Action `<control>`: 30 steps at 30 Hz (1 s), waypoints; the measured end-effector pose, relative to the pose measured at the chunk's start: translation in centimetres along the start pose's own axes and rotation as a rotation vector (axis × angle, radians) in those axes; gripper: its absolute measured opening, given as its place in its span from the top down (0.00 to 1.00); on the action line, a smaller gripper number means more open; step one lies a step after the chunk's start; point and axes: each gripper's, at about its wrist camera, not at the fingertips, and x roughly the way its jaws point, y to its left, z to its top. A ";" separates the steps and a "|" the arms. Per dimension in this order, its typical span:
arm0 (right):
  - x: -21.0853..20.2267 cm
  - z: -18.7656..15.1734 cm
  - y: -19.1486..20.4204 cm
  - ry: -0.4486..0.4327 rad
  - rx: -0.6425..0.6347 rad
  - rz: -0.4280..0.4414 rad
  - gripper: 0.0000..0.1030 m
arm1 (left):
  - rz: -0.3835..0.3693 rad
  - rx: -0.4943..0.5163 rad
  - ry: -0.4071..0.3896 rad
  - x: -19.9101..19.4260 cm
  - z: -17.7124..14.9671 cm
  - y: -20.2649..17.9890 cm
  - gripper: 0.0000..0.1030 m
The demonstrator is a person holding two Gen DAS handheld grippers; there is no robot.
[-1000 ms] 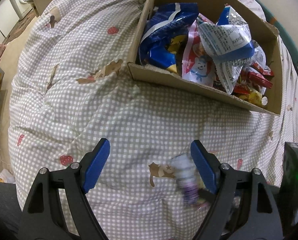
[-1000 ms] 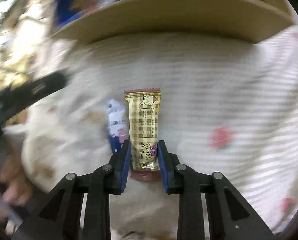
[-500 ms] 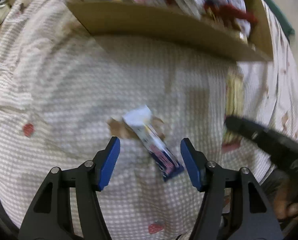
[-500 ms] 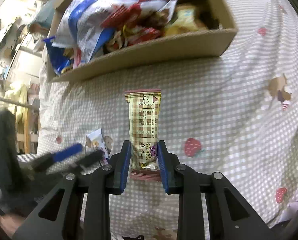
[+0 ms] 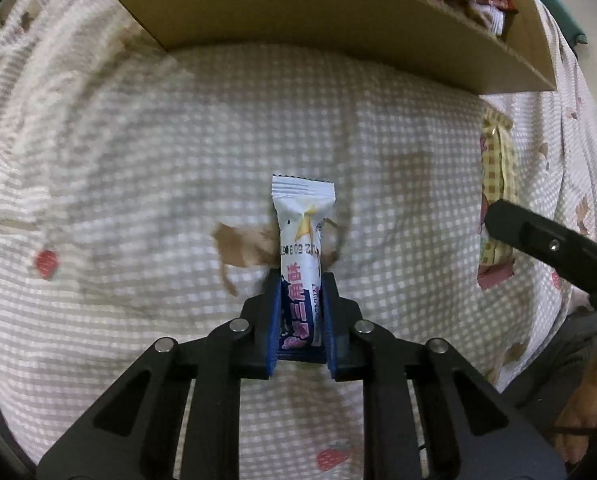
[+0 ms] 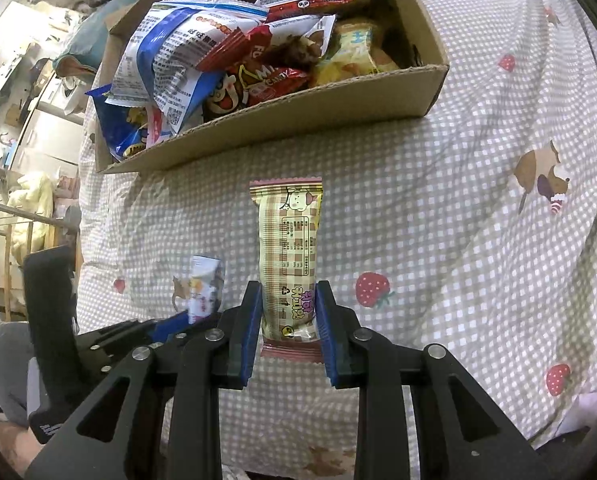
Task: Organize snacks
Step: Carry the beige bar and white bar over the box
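Note:
My left gripper (image 5: 301, 280) is shut on a small white-and-blue snack bar (image 5: 301, 236), which points away from me just over the checked blanket. My right gripper (image 6: 288, 292) is shut on a longer beige plaid snack bar (image 6: 288, 240) and holds it above the blanket. The plaid bar (image 5: 494, 184) also shows at the right of the left wrist view, beside the right gripper's black arm. In the right wrist view the white-and-blue bar (image 6: 204, 286) and the left gripper's blue pads sit low at the left. A cardboard box (image 6: 298, 112) full of snack bags lies beyond both grippers.
The checked blanket (image 6: 458, 240) with strawberry and cat prints covers the bed. The box's front wall (image 5: 338, 12) stands close ahead in the left wrist view. Furniture and clutter fill the room beyond the bed's left edge (image 6: 26, 120). A person's legs show at the lower left (image 6: 6, 360).
The left gripper came down over the white-and-blue bar and closed on it. The right gripper rose with the plaid bar, and the box came into fuller view.

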 end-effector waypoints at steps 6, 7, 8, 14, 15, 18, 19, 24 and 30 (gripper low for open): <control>0.3 0.0 1.2 -0.010 -0.029 0.007 0.73 | 0.078 0.012 -0.136 -3.6 0.2 1.5 0.86; 0.1 0.0 1.2 -0.015 -0.032 0.010 0.73 | 0.092 0.020 -0.171 -4.5 0.0 1.6 0.86; 0.0 0.0 1.4 -0.019 -0.034 0.015 0.73 | 0.098 0.024 -0.197 -5.2 -0.1 1.6 0.86; -1.4 -0.2 2.0 -0.051 -0.060 0.070 0.73 | 0.087 0.028 -0.300 -9.0 -0.1 1.6 0.86; -2.0 -0.2 2.2 -0.066 -0.074 0.082 0.73 | 0.086 0.028 -0.326 -9.9 -0.1 1.6 0.86; -3.5 -0.2 2.7 -0.116 -0.104 0.119 0.73 | 0.097 0.048 -0.402 -12.5 0.4 0.9 0.86; -4.1 -0.2 2.8 -0.135 -0.110 0.131 0.73 | 0.106 0.057 -0.420 -13.1 0.6 0.7 0.86; -6.8 0.0 3.2 -0.243 -0.127 0.194 0.73 | 0.124 0.064 -0.473 -15.5 2.7 0.2 0.86; -9.0 0.9 2.2 -0.317 -0.101 0.268 0.73 | 0.126 0.058 -0.512 -17.5 4.5 -0.1 0.86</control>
